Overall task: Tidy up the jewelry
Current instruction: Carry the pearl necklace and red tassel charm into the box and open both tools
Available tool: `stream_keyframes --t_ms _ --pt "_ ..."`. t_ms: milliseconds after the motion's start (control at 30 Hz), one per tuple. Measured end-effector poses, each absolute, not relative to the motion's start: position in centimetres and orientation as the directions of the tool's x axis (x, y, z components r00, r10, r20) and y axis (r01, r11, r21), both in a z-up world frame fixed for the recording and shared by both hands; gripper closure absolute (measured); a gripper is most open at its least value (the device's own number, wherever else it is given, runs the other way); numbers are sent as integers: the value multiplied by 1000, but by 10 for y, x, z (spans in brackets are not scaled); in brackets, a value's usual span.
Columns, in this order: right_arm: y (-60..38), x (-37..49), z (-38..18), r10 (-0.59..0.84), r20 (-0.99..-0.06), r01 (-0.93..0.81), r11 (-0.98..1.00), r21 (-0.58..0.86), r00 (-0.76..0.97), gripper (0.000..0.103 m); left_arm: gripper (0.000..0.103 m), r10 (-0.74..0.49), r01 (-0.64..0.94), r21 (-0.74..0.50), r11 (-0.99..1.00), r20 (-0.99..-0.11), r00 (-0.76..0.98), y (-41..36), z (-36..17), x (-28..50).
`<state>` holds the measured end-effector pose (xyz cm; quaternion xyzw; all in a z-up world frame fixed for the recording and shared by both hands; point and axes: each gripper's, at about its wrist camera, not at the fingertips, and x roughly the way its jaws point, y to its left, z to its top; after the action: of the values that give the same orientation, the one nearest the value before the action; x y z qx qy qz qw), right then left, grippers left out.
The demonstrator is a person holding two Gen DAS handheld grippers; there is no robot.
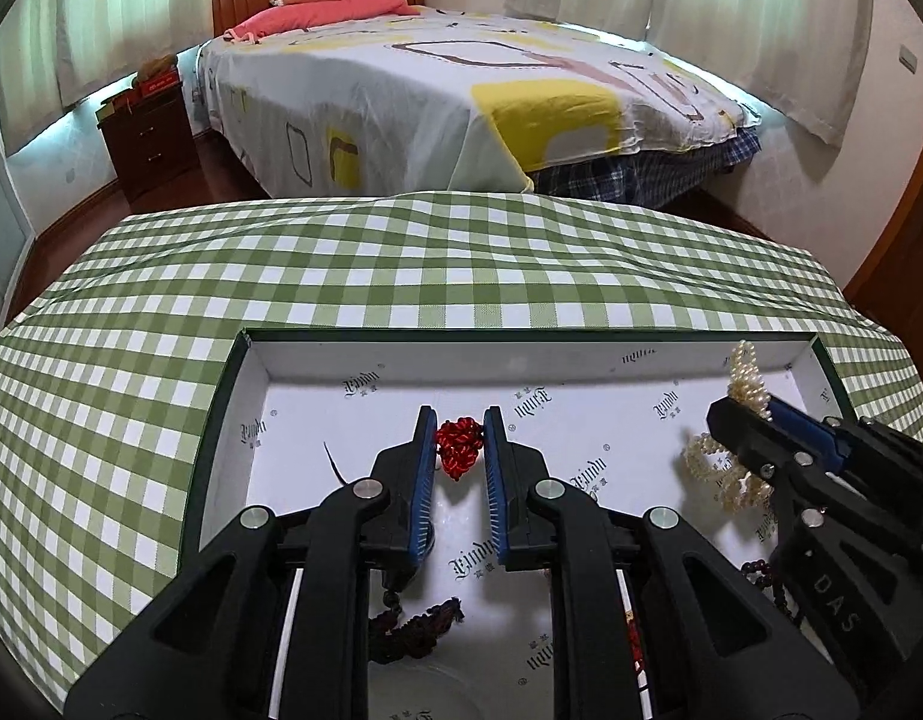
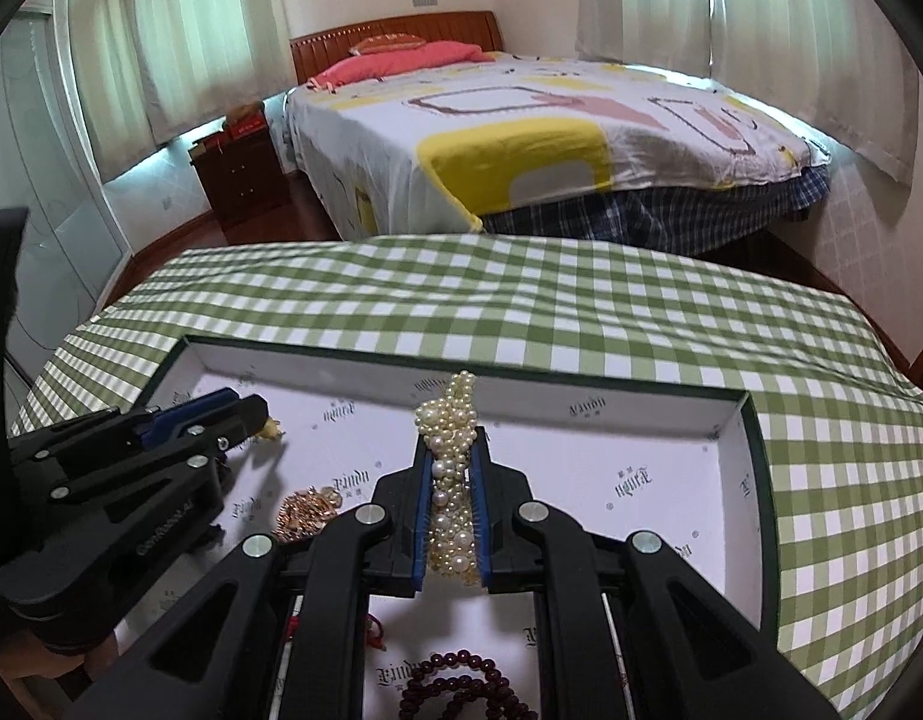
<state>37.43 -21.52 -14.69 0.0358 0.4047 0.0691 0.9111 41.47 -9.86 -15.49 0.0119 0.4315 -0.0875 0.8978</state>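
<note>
A shallow white-lined box (image 1: 293, 360) with a dark green rim lies on the checked cloth; it also shows in the right wrist view (image 2: 725, 420). My left gripper (image 1: 458, 429) is open inside the box, its jaws either side of a red knotted ornament (image 1: 458, 450) without touching it. My right gripper (image 2: 452, 450) is shut on a pearl bracelet (image 2: 452, 420) that sticks up past the tips; both show in the left wrist view, the gripper (image 1: 743, 414) and the pearls (image 1: 746, 372). A gold piece (image 2: 305, 510) and dark red beads (image 2: 461, 690) lie in the box.
The green and white checked tablecloth (image 1: 401, 264) covers the table around the box. A dark tassel piece (image 1: 413, 630) lies in the box near the left gripper's base. A bed (image 1: 461, 90) and a nightstand (image 1: 143, 138) stand beyond the table.
</note>
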Motion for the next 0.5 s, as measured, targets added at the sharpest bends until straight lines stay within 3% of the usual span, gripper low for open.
stream_keyframes --t_ms 267,333,500 --pt "-214 379 -151 146 -756 -94 989 112 639 91 83 -147 172 -52 984 -784 603 -103 -155 418" --pt "-213 379 -151 144 -757 -93 990 110 637 91 76 -146 167 -54 984 -783 605 -103 -155 418" --pt "-213 380 -151 145 -761 -93 989 111 633 91 75 -146 171 -51 984 -780 608 -103 -154 416"
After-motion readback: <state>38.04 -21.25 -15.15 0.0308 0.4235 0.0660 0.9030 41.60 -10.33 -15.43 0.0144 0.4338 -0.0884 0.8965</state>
